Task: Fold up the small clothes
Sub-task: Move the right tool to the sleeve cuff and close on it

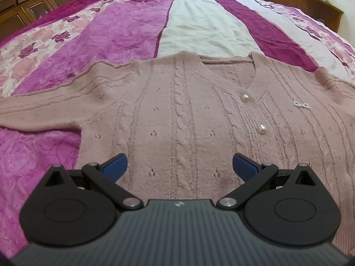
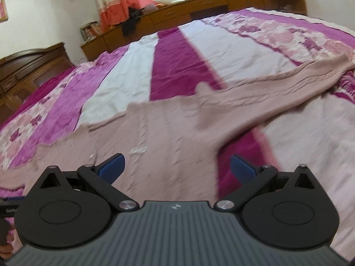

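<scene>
Showing only to right gripper [image 2: 177, 166]: cardigan [image 2: 168, 133] sleeve's far cuff [image 2: 341, 61].

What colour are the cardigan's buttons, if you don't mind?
The buttons are pearly white, clearest in the left wrist view.

- The left gripper [image 1: 179, 166] hangs with its jaws spread wide over the cardigan [image 1: 177, 110]; nothing stands between the blue pads.
- The right gripper [image 2: 177, 168] is likewise spread, and its gap is empty.
- Beyond the cardigan the bed [image 1: 199, 26] lies flat and bare.
- Wooden cabinets [image 2: 199, 6] border the bed's far edge.
</scene>
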### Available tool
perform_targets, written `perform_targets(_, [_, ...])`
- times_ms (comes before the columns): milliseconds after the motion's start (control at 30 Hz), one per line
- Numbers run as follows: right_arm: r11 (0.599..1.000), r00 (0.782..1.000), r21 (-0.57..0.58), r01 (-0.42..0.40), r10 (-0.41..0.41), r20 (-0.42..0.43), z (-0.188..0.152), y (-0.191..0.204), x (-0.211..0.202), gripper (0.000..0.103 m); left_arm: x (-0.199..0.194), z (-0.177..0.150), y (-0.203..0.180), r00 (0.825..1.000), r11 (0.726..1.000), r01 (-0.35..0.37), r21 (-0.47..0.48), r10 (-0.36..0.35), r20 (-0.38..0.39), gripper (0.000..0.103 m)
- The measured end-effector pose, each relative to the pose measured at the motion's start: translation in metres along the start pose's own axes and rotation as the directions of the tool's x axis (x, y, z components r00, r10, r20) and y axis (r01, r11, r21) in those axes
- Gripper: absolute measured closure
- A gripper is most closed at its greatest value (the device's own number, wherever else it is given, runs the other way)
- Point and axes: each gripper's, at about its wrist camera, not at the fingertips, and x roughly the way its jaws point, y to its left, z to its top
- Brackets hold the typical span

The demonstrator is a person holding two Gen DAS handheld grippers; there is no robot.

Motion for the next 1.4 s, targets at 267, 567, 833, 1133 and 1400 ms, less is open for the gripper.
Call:
perform_targets(267, [0.994, 0.997, 0.093, 0.063, -0.066, 0.03, 0.031, -0.064, 0.016, 0.0, 0.004, 0.006, 0.003, 1.0, 0.999, -0.015, -0.035, 0.014, -0.02, 0.0])
perform_targets(567, [0.972, 0.984, 0.171, 0.16, -0.17, 0.047, 0.046, -0.126, 0.049, 0.0, 0.01, 0.006, -0.005, 0.998, 0.999, -0.045, -0.014, 0.044, -0.038, 0.0])
perform_targets(833, [0.964, 0.979, 0.216, 0.157, -0.18, 0.094, 0.068, -0.17, 0.082, 0.0, 0.023, 0.005, -0.005, 0.993, 0.996, -0.083, -0.025, 0.081, -0.087, 0.0])
perform_targets(1133, [0.941, 0.969, 0.315, 0.122, -0.182, 0.169, 0.093, -0.214, 0.106, 0.0, 0.029, 0.006, -0.012, 0.989, 0.994, -0.109, -0.016, 0.107, -0.1, 0.0])
perform_targets(1400, [0.932, 0.95, 0.343, 0.117, -0.206, 0.234, 0.113, -0.232, 0.115, 0.035, 0.03, 0.006, -0.014, 0.988, 0.993, -0.12, -0.02, 0.117, -0.1, 0.0])
